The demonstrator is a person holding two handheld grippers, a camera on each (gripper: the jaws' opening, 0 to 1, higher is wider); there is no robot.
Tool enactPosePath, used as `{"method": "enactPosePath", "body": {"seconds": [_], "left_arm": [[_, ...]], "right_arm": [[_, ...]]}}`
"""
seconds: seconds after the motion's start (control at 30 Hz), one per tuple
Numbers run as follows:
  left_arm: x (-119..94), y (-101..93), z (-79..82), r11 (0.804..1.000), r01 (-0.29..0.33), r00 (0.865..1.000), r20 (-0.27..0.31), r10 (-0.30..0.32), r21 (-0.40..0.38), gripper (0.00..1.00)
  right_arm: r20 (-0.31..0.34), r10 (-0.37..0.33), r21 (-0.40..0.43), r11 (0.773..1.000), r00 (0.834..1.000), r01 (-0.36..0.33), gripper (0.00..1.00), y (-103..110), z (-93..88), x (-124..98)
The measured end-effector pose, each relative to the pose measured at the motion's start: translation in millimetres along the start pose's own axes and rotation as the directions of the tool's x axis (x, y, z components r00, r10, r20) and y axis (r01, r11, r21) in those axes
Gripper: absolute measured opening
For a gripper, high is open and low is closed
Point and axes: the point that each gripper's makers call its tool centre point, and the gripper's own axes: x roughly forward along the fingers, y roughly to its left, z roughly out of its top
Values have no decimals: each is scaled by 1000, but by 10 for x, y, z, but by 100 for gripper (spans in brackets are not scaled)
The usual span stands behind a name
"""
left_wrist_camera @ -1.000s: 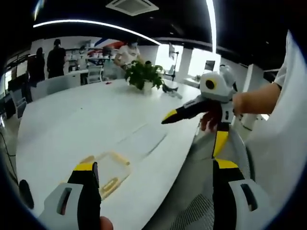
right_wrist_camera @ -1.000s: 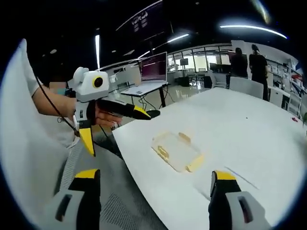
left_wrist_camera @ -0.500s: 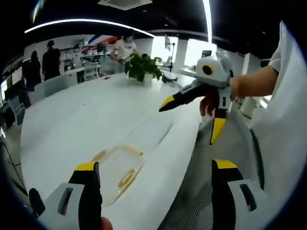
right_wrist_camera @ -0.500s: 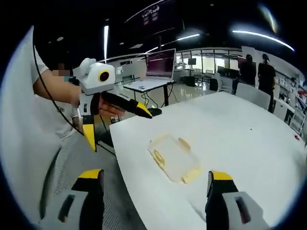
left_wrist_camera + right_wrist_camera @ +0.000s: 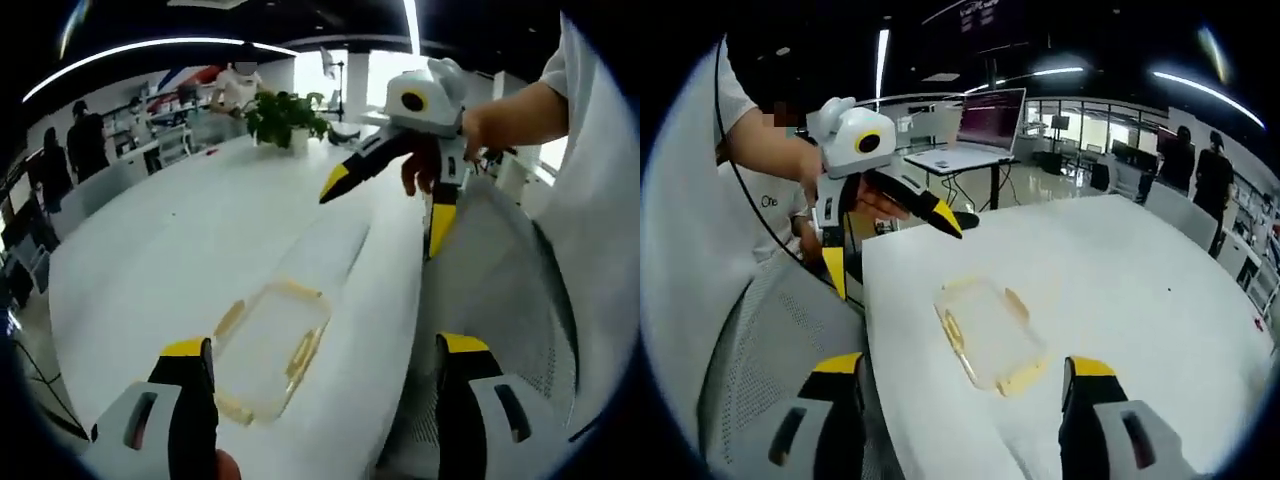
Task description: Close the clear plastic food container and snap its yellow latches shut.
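White and bare, the counter [image 5: 150, 260] carries the clear container [image 5: 985, 330] near its edge, within reach of both grippers, left [image 5: 315, 410] and right [image 5: 960, 425], jaws spread, holding nothing.

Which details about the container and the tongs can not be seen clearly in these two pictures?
- Container latches: blurred in the left gripper view, too small in the right gripper view; snapped or not, unclear.
- Container's near end: hidden behind the left tongs.
- Right tongs: bases cut off by the bottom edge.

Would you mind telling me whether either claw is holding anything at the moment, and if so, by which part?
Nothing is held. Both the left claw and right claw are open in the air, above the container on the table.
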Motion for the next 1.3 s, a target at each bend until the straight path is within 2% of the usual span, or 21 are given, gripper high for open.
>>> {"method": "enactPosePath", "body": {"seconds": [0.07,0.3,0.5,0.6,0.77,0.87,0.97,1.07,1.17,1.3], "left_arm": [[0,38,-31,1000,6,1000,-18,-6,20,89],[10,193,-187,996,34,996,-87,-26,83,86],[51,298,-222,994,55,994,-100,-46,94,81],[81,326,-261,989,72,991,-125,-55,132,80],[126,434,-342,989,78,987,-150,-58,128,78],[150,507,-379,989,77,987,-153,-57,123,77],[189,574,-428,991,73,985,-162,-54,115,76],[212,528,-483,986,115,977,-191,-90,124,78],[227,553,-543,983,121,974,-209,-90,136,78],[242,636,-645,984,121,969,-232,-87,134,76]], "right_arm": [[-37,5,-37,999,999,-7,77,-39,-39,37],[-64,34,-68,997,997,-39,75,-137,-44,194],[-113,59,-72,995,992,-67,75,-196,-132,322],[-133,61,-87,994,989,-73,74,-232,-182,367],[-156,69,-90,992,985,-84,73,-270,-249,421],[-194,69,-146,984,979,-99,72,-294,-313,447],[-210,75,-159,981,975,-109,69,-330,-336,492],[-220,82,-144,983,972,-115,71,-362,-342,524],[-229,82,-175,977,970,-124,67,-395,-369,558],[-261,92,-173,975,961,-141,66,-443,-432,614]]}}
